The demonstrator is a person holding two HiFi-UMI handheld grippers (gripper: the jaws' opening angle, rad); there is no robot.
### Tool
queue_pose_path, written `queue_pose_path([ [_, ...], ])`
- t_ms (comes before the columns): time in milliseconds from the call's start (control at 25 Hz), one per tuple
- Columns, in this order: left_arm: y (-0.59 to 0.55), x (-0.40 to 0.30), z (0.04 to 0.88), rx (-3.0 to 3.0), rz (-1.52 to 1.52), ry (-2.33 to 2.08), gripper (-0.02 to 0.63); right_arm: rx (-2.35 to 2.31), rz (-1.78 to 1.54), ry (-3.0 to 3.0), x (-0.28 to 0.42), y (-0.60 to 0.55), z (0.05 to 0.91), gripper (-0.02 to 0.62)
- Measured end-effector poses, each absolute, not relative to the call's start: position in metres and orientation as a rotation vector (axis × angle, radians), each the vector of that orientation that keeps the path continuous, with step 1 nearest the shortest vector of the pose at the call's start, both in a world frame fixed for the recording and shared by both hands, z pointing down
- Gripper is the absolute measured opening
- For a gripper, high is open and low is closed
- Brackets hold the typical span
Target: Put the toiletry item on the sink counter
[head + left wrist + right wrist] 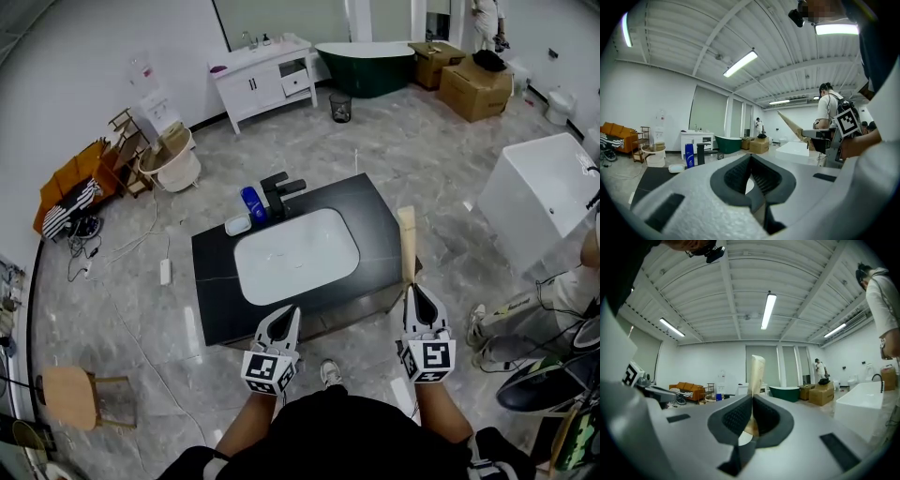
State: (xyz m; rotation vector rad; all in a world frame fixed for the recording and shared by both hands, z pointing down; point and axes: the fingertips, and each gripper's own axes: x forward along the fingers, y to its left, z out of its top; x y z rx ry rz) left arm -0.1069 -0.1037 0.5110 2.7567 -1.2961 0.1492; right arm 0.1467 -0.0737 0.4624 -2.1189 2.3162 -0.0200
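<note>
A black sink counter (375, 216) with a white basin (295, 255) stands on the floor in front of me in the head view. By its black faucet (278, 194) are a blue bottle (251, 202) and a white soap dish (237, 225). My right gripper (419, 289) is shut on a long cream tube (407, 242), which sticks up past the counter's right corner. In the right gripper view the tube (756, 373) rises from between the pressed pads of that gripper (752, 400). My left gripper (287, 314) hangs at the counter's near edge, shut and empty (751, 159).
A white vanity (262, 80), a green bathtub (366, 66), a small bin (341, 106) and cardboard boxes (473, 89) line the far side. A white block-shaped basin (548, 197) and a seated person's legs (525, 314) are at the right. A wooden stool (80, 394) stands at the left.
</note>
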Motion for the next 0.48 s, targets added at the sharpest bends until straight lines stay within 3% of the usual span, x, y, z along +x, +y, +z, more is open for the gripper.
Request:
queue_pose_path([
  [480,-0.173,-0.137,0.514,2.771,0.098,-1.268,0.006,-2.159,0.051,2.371,0.106,-0.146,0.455,0.011],
])
